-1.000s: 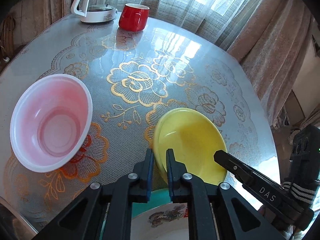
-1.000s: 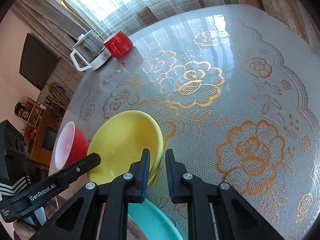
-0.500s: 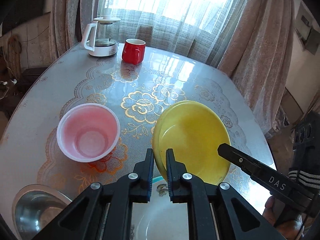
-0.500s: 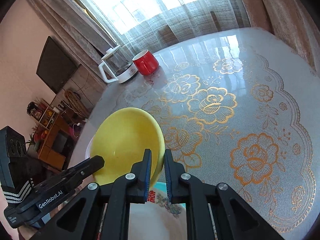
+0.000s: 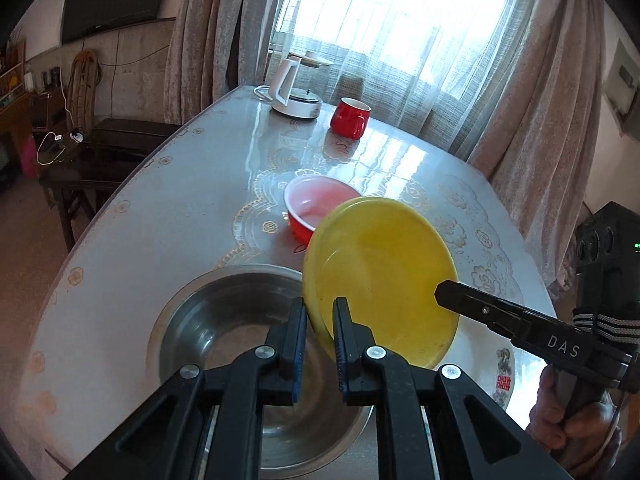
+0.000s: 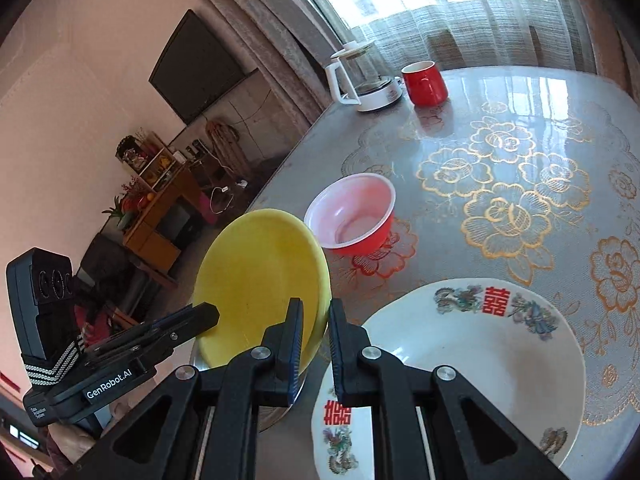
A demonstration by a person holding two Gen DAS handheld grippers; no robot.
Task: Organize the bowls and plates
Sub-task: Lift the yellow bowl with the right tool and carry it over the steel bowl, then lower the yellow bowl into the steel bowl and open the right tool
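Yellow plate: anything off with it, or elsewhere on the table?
The yellow plate is off the table, steeply tilted, pinched at opposite rims by the left gripper and right gripper, above the steel bowl. That is mid-carry, not a fault. No spills, no visible damage.

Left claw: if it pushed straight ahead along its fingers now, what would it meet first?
The left claw is shut on the yellow plate. Beyond that rim, probably the pink bowl, though depth is unclear.

The yellow plate (image 5: pixel 380 276) hangs tilted above the steel bowl (image 5: pixel 224 320). A red bowl (image 6: pixel 352 216) with a pale inside stands upright beyond. The white patterned plate (image 6: pixel 480 360) lies flat beside the steel bowl.
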